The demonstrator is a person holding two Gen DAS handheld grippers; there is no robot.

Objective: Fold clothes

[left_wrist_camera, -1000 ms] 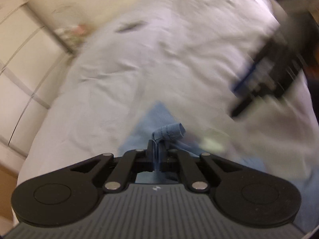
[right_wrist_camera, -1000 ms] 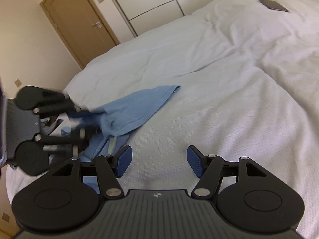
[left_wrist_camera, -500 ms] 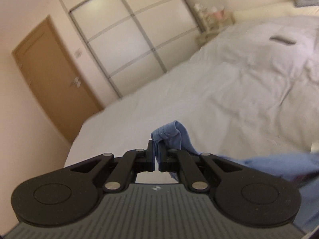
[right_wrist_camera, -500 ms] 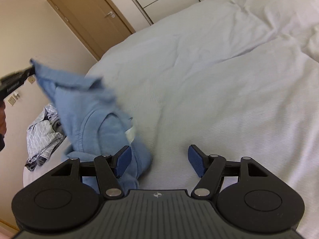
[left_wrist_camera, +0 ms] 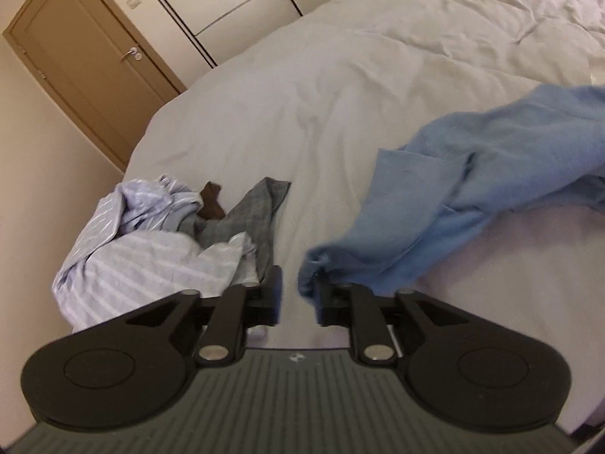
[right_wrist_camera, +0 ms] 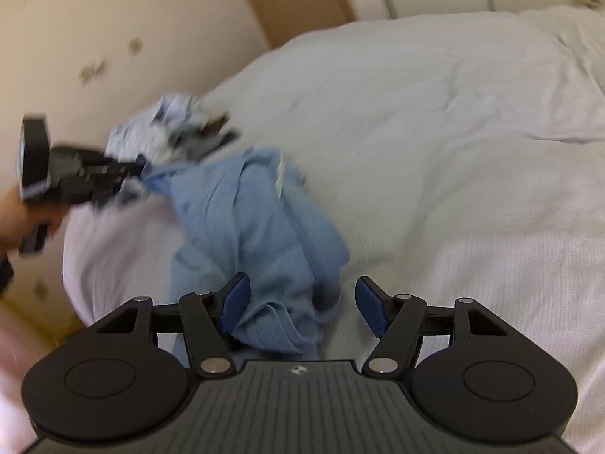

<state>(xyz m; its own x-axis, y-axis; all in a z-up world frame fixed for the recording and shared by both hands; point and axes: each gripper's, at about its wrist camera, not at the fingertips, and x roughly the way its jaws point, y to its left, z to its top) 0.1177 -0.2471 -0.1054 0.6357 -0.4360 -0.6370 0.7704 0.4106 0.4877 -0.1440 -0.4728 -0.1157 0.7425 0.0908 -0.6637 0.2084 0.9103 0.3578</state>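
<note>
Just blue garment (left_wrist_camera: 446, 204) on bed (left_wrist_camera: 340, 87)

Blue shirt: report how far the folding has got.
Done: nothing folded. The blue shirt lies crumpled on the bed. In hand: the left gripper has just been opening, the shirt's edge beside one finger; the right gripper is open. Left: the shirt and the unfolded pile.

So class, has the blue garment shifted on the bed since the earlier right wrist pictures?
Yes. The blue garment was dragged toward the bed's foot, next to the pile of clothes. The left gripper's jaws have just been opening, its corner beside one jaw.
</note>
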